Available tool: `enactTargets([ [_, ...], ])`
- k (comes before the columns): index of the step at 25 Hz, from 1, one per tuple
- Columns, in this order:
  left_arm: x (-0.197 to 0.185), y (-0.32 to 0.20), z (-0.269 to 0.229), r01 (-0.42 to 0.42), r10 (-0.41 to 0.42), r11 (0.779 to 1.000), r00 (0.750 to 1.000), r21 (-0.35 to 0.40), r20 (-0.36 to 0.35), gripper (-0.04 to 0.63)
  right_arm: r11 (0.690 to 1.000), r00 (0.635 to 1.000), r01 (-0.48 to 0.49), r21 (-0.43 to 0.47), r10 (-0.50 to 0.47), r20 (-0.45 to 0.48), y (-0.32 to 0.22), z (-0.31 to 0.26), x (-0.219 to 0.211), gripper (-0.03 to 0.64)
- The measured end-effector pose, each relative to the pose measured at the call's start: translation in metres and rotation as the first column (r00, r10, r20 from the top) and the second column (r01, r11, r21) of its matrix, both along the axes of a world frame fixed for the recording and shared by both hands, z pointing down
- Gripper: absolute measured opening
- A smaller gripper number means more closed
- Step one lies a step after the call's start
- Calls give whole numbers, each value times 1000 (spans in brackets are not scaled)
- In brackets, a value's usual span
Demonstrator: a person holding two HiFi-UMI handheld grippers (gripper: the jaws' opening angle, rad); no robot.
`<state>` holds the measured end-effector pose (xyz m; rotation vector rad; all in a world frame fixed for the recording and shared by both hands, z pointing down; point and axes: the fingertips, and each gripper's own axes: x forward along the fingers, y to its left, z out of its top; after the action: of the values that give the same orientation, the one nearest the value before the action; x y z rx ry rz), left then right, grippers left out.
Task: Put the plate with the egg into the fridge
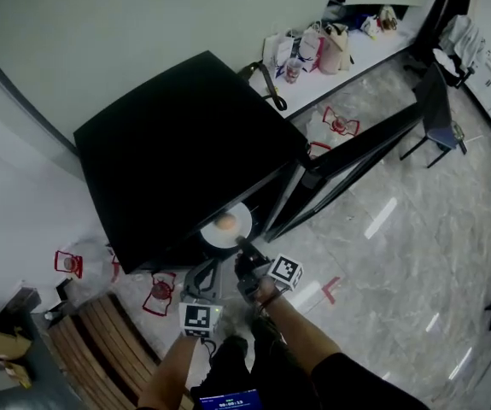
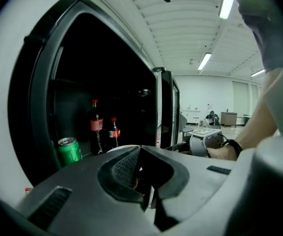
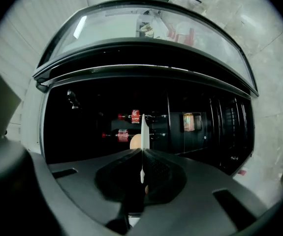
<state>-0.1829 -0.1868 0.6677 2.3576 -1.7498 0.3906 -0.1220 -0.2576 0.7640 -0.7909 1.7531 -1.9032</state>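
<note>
A white plate [image 1: 236,220] carrying a brown egg [image 1: 225,224] hangs at the open front of the black fridge [image 1: 177,143]. My right gripper [image 1: 243,250] is shut on the plate's near rim. In the right gripper view the plate [image 3: 142,129] stands edge-on between the jaws of the right gripper [image 3: 142,154], with the egg [image 3: 136,141] just beside it. My left gripper [image 1: 204,272] sits at the plate's lower left, shut with nothing between its jaws. From the left gripper [image 2: 141,151] a sliver of plate rim [image 2: 117,147] shows past its fingers; contact cannot be told.
Inside the dark fridge stand two cola bottles [image 2: 96,127] and a green can [image 2: 70,150]. The fridge door [image 1: 356,148] swings open to the right. Red-and-white bags [image 1: 161,293] lie on the floor by the fridge, and a wooden bench [image 1: 100,340] is at lower left.
</note>
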Motion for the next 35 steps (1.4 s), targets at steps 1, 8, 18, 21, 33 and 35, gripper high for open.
enactTargets([
  [1,-2,-6,11,17,-17,1000,1000,-6,7,8,1000,1000,8,17,-8,20,-6,6,-4,14],
  [8,-16,-50,38,84,-83,996,996,-30,26,8,997,997,67,23,-68,45,-25,26,-32,14],
  [18,-24,-64,63,121,-118,991,991,-50,58,8,991,992,129,-28,-129,12,-34,48,-53,13],
  [21,-25,-63,70,126,-122,990,991,-60,59,7,987,988,152,-50,-152,-3,-33,52,-58,14],
  [33,-36,-64,75,160,-156,985,986,-66,65,8,965,978,203,-164,-208,-15,-31,42,-66,129],
  [35,-37,-64,75,159,-155,985,986,-68,66,8,959,977,205,-195,-212,-18,-26,45,-64,129],
])
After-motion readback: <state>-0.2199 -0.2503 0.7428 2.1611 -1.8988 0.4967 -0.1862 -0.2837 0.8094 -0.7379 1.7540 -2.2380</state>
